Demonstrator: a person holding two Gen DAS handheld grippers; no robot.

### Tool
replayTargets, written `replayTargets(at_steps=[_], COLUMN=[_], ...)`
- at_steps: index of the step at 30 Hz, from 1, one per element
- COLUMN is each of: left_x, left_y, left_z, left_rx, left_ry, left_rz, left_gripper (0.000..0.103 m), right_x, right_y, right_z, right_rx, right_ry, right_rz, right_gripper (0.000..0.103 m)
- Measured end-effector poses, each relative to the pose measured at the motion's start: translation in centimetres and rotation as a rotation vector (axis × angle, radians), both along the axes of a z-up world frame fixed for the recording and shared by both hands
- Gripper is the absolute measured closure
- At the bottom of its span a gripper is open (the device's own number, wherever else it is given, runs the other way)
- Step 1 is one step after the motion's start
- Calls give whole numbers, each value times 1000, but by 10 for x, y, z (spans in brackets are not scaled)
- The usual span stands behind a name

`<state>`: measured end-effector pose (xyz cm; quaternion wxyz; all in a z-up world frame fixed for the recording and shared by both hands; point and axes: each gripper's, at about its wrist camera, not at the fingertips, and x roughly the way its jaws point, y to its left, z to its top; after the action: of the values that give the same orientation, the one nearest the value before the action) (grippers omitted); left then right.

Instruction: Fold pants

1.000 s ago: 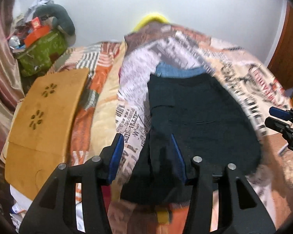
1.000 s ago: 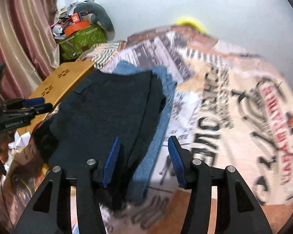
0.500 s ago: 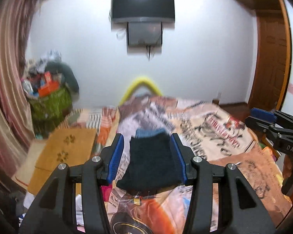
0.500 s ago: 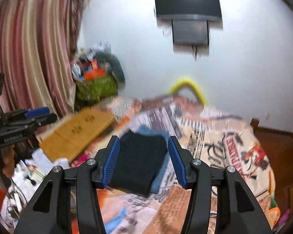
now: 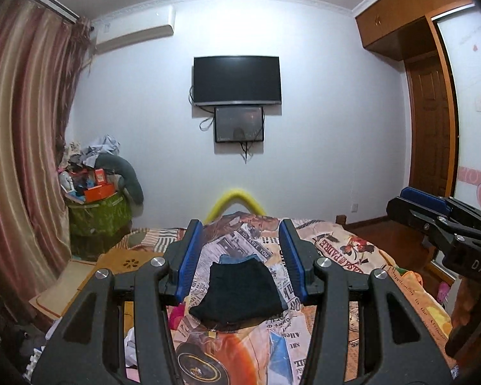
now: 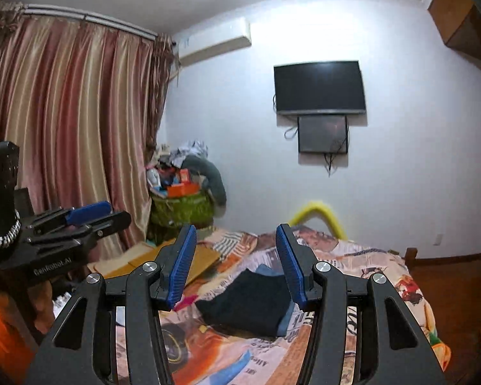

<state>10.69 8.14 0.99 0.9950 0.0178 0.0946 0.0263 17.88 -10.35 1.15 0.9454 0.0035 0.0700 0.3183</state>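
The folded dark pants (image 5: 240, 292) lie flat on the patterned bed cover (image 5: 336, 250), stacked on a blue folded garment (image 5: 237, 259) whose edge peeks out behind them. In the right wrist view the pants (image 6: 250, 301) sit on the same blue garment (image 6: 287, 319). My left gripper (image 5: 239, 224) is held open well back from the pants and above the bed, nothing between its blue pads. My right gripper (image 6: 235, 227) is likewise open and empty, at a similar distance. Each gripper also shows in the other's view: the right gripper (image 5: 404, 200) at the right edge, the left gripper (image 6: 112, 213) at the left.
A wooden lap board (image 5: 125, 263) lies on the bed's left side. A green basket (image 5: 96, 215) heaped with clutter stands in the far left corner by the curtain (image 5: 22, 160). A TV (image 5: 237, 80) hangs on the far wall, a yellow foam tube (image 5: 237, 197) below it. A wooden door (image 5: 429, 122) is at right.
Both grippers have pulled back and risen from just over the pants, and both now point nearly level, so the room shows. The pants stayed on the bed. The jaw gaps look unchanged.
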Motion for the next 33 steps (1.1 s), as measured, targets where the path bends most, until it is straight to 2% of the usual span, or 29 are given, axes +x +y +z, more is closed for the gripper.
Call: replayTargets(at_steps=[2, 5, 7, 13, 17, 22, 33], left_x=[-11, -24, -30, -44, -49, -52, -47], left_y=[-2, -3, -3, -6, -8, -7, -8], left_z=[-1, -3, -5, -9, -10, -13, -18], left_rx=[-9, -24, -26, -11, 0, -10, -21], left_ry=[-6, -13, -16, -19, -29, -22, -13], left_rz=[2, 12, 34, 59, 61, 59, 51], left_gripper=[53, 36, 24, 6, 2, 1, 1], right_x=[-8, -15, -19, -26, -26, -30, -34], right_y=[-1, -1, 0, 3, 2, -3, -12], right_z=[-1, -3, -3, -3, -6, -11, -21], right_rx=[22, 30, 30, 16, 22, 38, 40], right_ry=[1, -1, 1, -8, 5, 13, 37], right_rz=[-7, -26, -33, -75, -90, -119, -132], right_gripper=[55, 52, 42, 20, 17, 1, 1])
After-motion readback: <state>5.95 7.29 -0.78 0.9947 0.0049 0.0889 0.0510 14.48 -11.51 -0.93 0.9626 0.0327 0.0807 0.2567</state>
